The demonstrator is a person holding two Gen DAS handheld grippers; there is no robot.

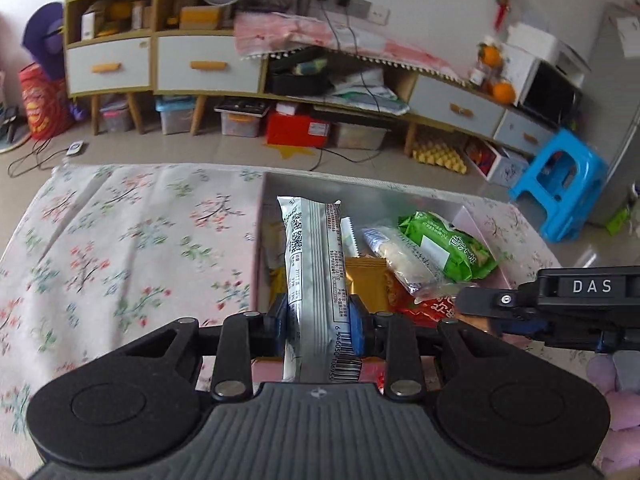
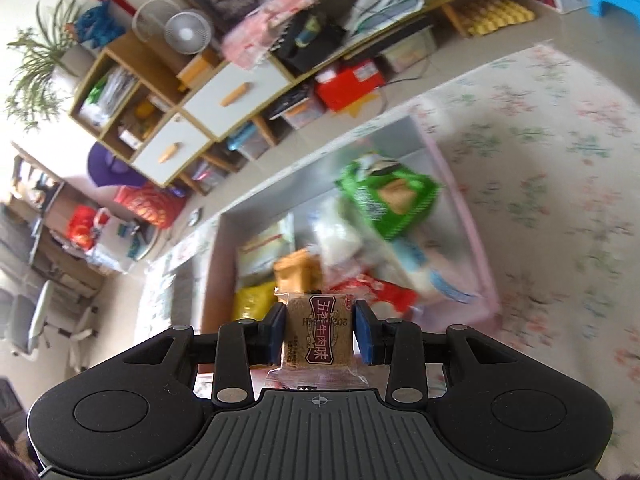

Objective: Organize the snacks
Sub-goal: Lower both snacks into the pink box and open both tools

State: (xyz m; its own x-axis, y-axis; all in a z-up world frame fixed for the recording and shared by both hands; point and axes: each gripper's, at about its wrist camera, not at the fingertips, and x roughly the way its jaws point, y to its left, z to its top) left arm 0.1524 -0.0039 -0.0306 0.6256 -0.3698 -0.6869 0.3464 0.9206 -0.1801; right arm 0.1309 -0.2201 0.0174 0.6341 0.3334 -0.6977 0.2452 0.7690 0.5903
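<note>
The left gripper [image 1: 318, 324] is clamping its blue pads on a long silver snack packet [image 1: 314, 276], which is sticking up and forward over the near-left part of the pink box [image 1: 258, 240]. The box is sitting on a floral cloth [image 1: 132, 248], close to the cloth's far edge. Inside it, a green packet [image 1: 450, 246] is lying toward the right wall, with a clear packet of pale pieces [image 1: 404, 260] just beside it, an orange-gold packet [image 1: 366, 276] behind the silver one and a red packet [image 1: 434, 306] at the near edge. The right gripper [image 1: 500, 304] is reaching in from the right, over the box's near-right corner.

In the right wrist view, the right gripper [image 2: 320, 332] is closed on a small clear-wrapped brown snack square [image 2: 318, 334], hanging over the box's near edge [image 2: 486, 264]. This view is motion-blurred, so the contents are reading only as green [image 2: 386, 196], white, orange and red [image 2: 384, 292] shapes. Beyond the cloth, low drawer cabinets [image 1: 208, 64], storage bins and a blue stool [image 1: 560, 184] are standing on the floor.
</note>
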